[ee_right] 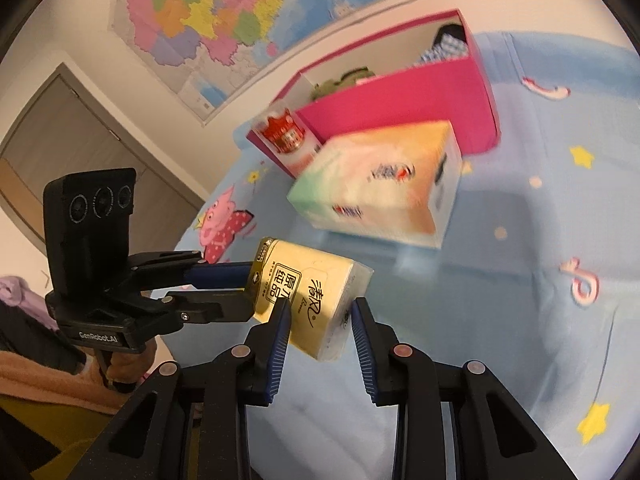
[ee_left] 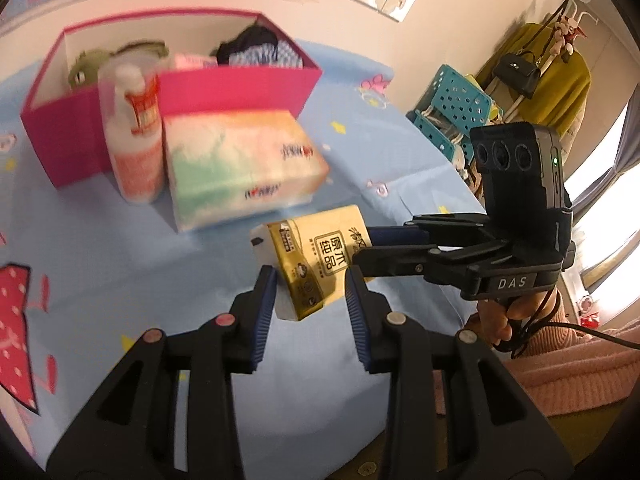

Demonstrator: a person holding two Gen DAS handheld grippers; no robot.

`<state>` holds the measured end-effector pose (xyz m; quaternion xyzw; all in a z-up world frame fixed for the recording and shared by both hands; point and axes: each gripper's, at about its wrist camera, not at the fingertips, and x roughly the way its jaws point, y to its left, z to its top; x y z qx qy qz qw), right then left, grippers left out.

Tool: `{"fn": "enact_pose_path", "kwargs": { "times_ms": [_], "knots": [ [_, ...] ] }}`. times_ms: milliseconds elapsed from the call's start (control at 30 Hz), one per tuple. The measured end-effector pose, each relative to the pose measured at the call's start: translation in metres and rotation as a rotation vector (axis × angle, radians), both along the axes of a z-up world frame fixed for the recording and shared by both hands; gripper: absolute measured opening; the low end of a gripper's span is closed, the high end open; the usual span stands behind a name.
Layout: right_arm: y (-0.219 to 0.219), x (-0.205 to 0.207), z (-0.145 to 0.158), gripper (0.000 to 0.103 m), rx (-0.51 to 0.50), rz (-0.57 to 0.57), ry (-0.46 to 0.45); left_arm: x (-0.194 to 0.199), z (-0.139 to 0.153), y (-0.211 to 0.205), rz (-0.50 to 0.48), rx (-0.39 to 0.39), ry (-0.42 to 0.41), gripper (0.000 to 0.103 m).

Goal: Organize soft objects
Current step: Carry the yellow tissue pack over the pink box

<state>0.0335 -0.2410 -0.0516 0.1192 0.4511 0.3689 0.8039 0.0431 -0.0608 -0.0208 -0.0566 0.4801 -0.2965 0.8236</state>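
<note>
A small yellow tissue pack (ee_left: 316, 256) (ee_right: 316, 292) hangs above the light blue bedsheet (ee_left: 120, 240), held from two sides. My left gripper (ee_left: 310, 280) (ee_right: 248, 280) is shut on one end of it. My right gripper (ee_right: 320, 308) (ee_left: 366, 246) pinches the other end, pads against its sides. Behind lies a larger pastel tissue pack (ee_left: 240, 164) (ee_right: 380, 184) beside a white bottle (ee_left: 134, 136) (ee_right: 284, 132). The pink box (ee_left: 240, 88) (ee_right: 400, 96) behind them holds a green soft toy (ee_left: 88, 64), dark cloth and checked cloth (ee_left: 276, 54).
A hand in a pink sleeve (ee_left: 516, 312) holds the right gripper's handle. Teal perforated baskets (ee_left: 456, 108) and a rack with a yellow garment (ee_left: 548, 76) stand past the bed's right edge. A map (ee_right: 224, 12) and a door (ee_right: 60, 128) are on the wall.
</note>
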Motion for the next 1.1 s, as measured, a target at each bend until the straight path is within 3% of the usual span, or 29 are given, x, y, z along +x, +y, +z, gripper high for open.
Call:
{"fn": "enact_pose_path", "kwargs": {
  "times_ms": [300, 1100],
  "knots": [
    [0.003, 0.009, 0.016, 0.032, 0.005, 0.011, -0.050, 0.005, 0.023, 0.003, 0.022, 0.015, -0.073, 0.037],
    [0.003, 0.023, 0.039, 0.033, 0.007, 0.024, -0.118, 0.019, 0.037, 0.006, 0.050, 0.025, -0.125, 0.037]
  ]
}}
